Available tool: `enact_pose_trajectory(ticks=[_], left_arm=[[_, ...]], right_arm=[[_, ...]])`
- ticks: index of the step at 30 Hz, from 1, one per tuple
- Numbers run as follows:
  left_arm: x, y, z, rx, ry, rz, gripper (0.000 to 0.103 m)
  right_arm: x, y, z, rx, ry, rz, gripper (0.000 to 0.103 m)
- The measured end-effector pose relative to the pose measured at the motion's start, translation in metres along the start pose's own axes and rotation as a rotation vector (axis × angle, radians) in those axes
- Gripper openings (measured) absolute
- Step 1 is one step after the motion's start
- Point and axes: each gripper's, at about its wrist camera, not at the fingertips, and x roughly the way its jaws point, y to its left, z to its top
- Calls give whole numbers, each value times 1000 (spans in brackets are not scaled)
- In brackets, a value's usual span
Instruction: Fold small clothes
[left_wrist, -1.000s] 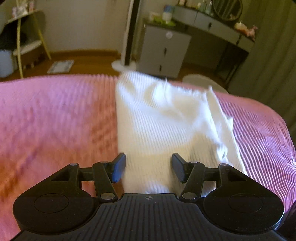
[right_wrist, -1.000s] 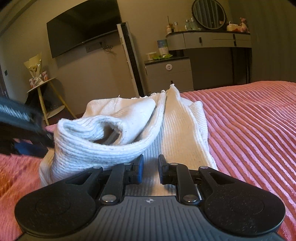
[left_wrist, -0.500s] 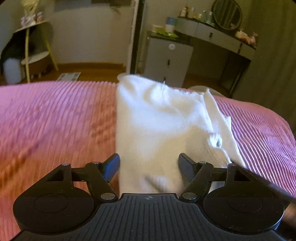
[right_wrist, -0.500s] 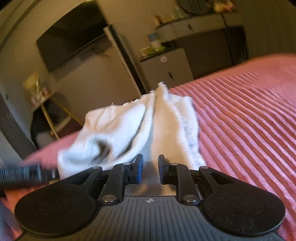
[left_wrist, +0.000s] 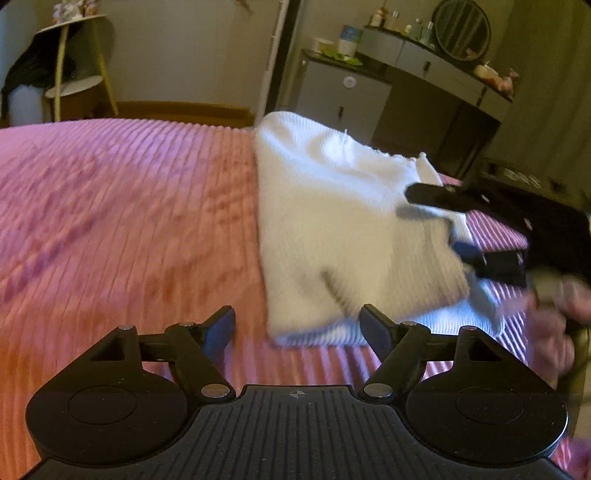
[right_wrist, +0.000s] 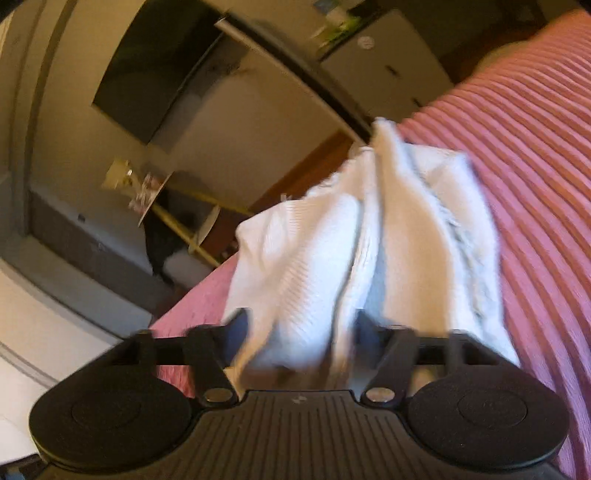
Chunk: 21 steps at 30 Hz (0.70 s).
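White knit garment (left_wrist: 343, 221): folded near bedspread (left_wrist: 129, 221) far edge; left gripper (left_wrist: 297, 325) and right gripper (right_wrist: 299, 325) just released, jaws parting to let fold settle

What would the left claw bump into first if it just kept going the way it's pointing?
Probably the near edge of the folded white garment lying on the pink bedspread. The left claw stands open just short of it, though depth is hard to judge.
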Motion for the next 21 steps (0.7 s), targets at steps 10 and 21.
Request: enact_pose_trajectory(ticks=[10,21], left_arm=[[14,6,-3,-18,-15,-7,80],[9,1,-4,-44,-57,14,80]], right_arm=[[41,4,20,-7,55,-4,35],[-18,89,-2,-604,-249,-214,23]])
